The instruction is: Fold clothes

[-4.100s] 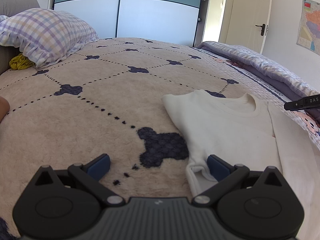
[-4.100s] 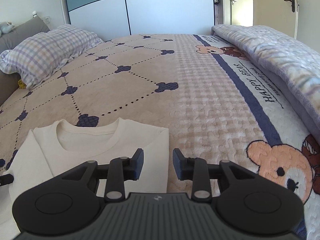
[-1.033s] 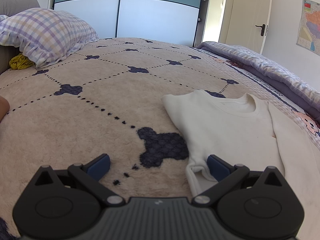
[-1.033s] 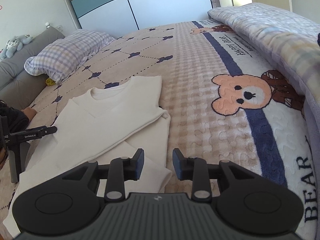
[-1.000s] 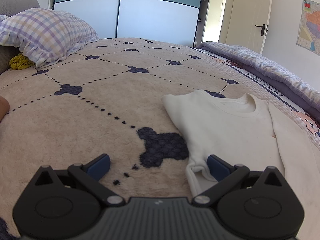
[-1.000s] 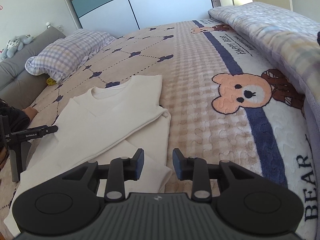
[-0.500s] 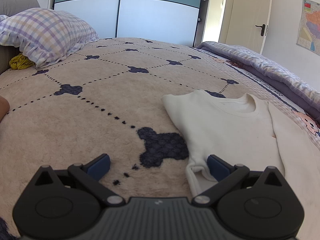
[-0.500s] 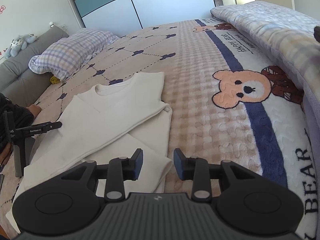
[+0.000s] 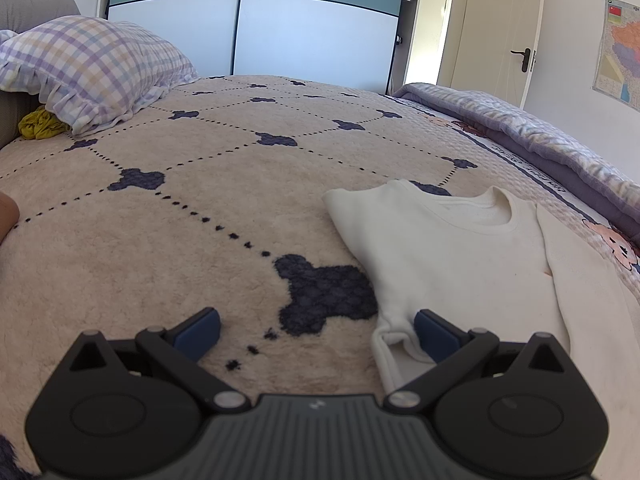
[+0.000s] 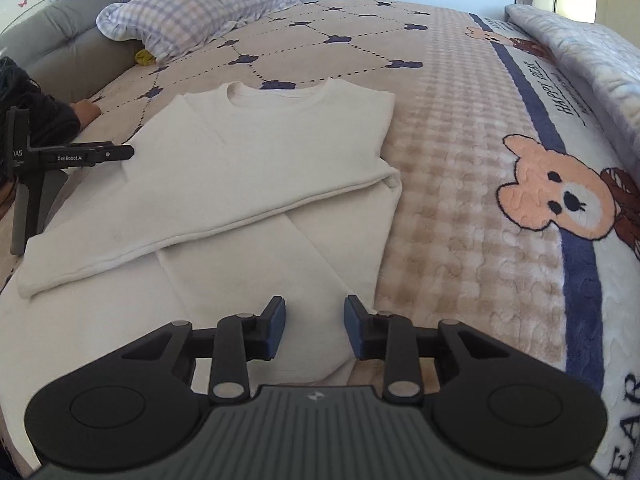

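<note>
A cream long-sleeved sweater (image 10: 260, 152) lies flat on the bed, collar toward the headboard, with one sleeve (image 10: 200, 216) folded across its body. My right gripper (image 10: 314, 320) hovers over the sweater's lower hem near its right edge. Its jaws are closing, with a gap still showing and cloth under them, not pinched. In the left wrist view the sweater (image 9: 460, 260) is at the right. My left gripper (image 9: 316, 330) stands wide open on the blanket, its right finger (image 9: 434, 334) against a folded edge of the sweater. The left gripper (image 10: 80, 156) also shows beside the sweater's shoulder.
The bed carries a beige blanket (image 9: 160, 240) with dark clover marks and a bear print (image 10: 560, 196). A checked pillow (image 9: 92, 68) and a yellow cloth (image 9: 40, 126) lie at the head. A folded quilt (image 10: 580, 48) runs along the far side. A person's hand (image 10: 86, 110) rests on the blanket.
The right gripper has rolled and moved in over the sweater's lower part, and its jaws have narrowed a little. The left gripper has kept still.
</note>
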Available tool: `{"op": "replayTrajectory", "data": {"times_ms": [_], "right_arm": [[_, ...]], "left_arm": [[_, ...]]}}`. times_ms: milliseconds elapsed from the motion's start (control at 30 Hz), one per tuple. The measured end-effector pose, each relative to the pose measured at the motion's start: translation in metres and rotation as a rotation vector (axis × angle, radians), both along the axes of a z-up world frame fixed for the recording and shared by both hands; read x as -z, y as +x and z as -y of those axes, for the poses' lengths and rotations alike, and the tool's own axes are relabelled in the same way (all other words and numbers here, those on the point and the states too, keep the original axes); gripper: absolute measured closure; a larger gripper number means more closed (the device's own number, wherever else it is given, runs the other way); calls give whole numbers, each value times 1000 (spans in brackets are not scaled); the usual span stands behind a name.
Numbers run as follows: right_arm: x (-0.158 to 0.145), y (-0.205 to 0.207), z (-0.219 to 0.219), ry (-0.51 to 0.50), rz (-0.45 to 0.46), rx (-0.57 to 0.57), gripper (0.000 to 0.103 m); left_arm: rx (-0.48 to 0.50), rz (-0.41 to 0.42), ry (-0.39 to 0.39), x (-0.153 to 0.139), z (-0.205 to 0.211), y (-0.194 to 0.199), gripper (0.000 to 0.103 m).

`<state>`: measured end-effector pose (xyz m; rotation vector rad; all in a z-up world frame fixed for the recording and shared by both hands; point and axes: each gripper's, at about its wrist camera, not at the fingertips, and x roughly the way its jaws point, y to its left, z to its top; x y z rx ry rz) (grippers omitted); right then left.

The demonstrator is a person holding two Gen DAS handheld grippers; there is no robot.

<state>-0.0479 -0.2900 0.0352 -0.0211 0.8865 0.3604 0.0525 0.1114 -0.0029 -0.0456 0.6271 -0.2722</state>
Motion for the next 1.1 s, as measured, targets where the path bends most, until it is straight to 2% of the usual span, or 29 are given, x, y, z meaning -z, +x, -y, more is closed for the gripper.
{"op": "replayTrajectory", "data": {"times_ms": [33, 67, 100, 200, 267, 367, 533, 600, 700, 767, 833, 900, 1000, 1100], "right_arm": [[-2, -2, 6, -41, 2, 40, 79], [-3, -5, 12, -80, 7, 75, 53], [-4, -8, 21, -102, 9, 102, 45], [-7, -23, 45, -107, -39, 136, 49], [-16, -36, 51, -43, -44, 127, 49], [-35, -51, 46, 84, -56, 47, 49], [-66, -73, 13, 96, -89, -125, 47], [-66, -76, 1, 109, -123, -168, 46], [-48, -71, -18, 77, -165, -193, 46], [-34, -67, -31, 4, -152, -171, 47], [-24, -66, -42, -64, -96, -155, 47], [-13, -64, -46, -83, -63, -137, 48], [2, -67, -47, -87, -81, -110, 48], [0, -81, -44, -90, -85, -101, 48]], "left_arm": [[0, 0, 0, 0, 0, 0, 0], [0, 0, 0, 0, 0, 0, 0], [0, 0, 0, 0, 0, 0, 0], [0, 1, 0, 0, 0, 0, 0], [0, 1, 0, 0, 0, 0, 0], [0, 2, -1, 1, 0, -1, 0], [0, 3, -6, 1, -1, -1, 0], [3, -29, -8, -3, -2, -1, 0], [9, -125, -41, -12, -7, -6, 0], [-3, -142, -68, -16, -13, -25, 0], [-48, -136, -86, -17, -17, -54, 0], [-56, -120, -31, -16, -9, -89, 0], [-5, -92, 78, -14, 9, -140, 0], [-2, -99, 68, -15, 11, -176, 0]]}}
